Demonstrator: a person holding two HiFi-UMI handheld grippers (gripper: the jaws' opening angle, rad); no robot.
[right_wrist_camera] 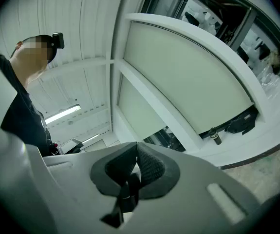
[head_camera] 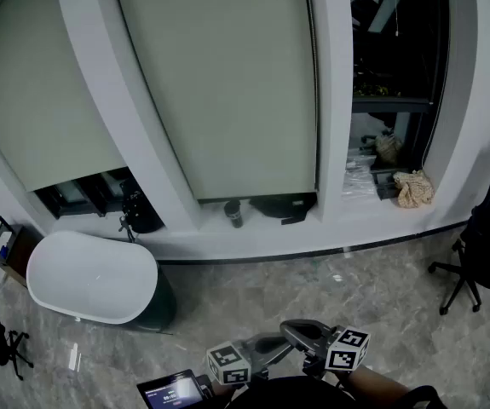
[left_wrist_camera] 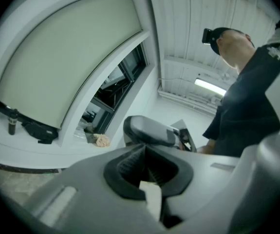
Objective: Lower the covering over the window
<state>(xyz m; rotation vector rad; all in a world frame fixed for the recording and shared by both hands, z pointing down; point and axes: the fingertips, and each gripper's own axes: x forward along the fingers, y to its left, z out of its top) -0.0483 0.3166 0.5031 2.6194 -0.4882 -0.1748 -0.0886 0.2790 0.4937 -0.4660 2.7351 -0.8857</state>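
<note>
White oval bathtub sits low left. The pale green roller blind on the left pane is nearly down, and the second pale blind on the middle pane reaches close to the sill. The dark bare window pane at right shows no covering, probably rolled up above frame; likely the target. Left gripper has jaws closed together, empty; right gripper the same. Both are well apart from the window. The bare pane lies ahead and rightward, long axis vertical, so the right gripper looks nearer. Pull cord not clearly visible.
</note>
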